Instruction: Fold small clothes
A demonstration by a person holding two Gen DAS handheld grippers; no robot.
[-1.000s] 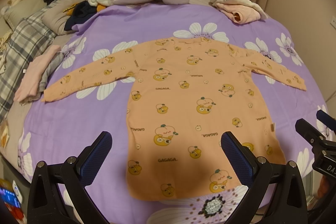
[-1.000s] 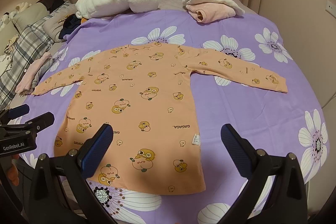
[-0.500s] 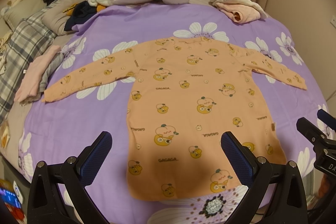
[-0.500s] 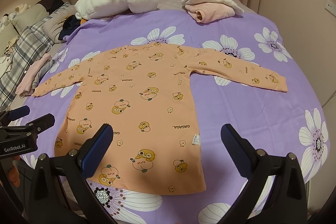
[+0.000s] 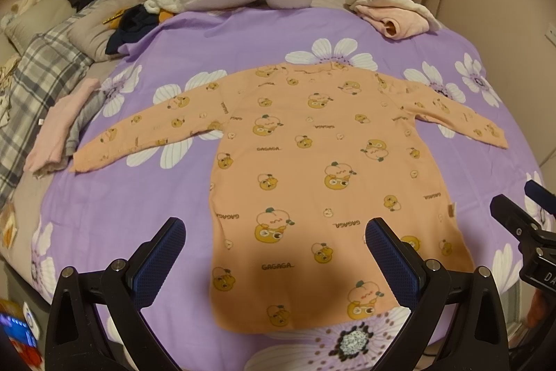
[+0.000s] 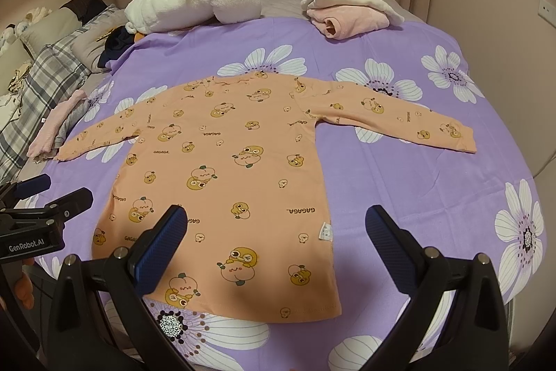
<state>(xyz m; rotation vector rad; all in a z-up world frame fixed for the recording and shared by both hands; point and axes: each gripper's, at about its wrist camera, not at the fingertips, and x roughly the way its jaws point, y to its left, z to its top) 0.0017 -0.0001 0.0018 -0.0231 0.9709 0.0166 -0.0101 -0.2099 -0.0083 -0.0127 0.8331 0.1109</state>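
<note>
Not much going on since a second ago, honestly: both views look practically the same as the earlier ones, the shirt hasn't shifted and neither tool has closed in on it. The small peach-orange long-sleeved shirt with the cartoon fruit print lies flat on the purple bedspread with big white flowers, sleeves out to both sides, hem nearest the tools and neckline at the far end. The left tool hovers just short of the hem with its blue-padded fingers spread wide, holding nothing; the shirt's lower half sits straight ahead between them. The right tool is spread wide and empty too, with the shirt's right side seam and its little white label ahead of it, and the right sleeve stretching off ahead and to its right. Further ahead of both there's a fluffy white rolled blanket and a folded pink-and-cream fleece garment, well apart from the shirt. My read: since nothing changed, folding hasn't started yet. The shirt looks laid out ready, so I'd guess the first step is a sleeve or side fold, and that soft knit will probably wrinkle if only one corner gets pinched.
</note>
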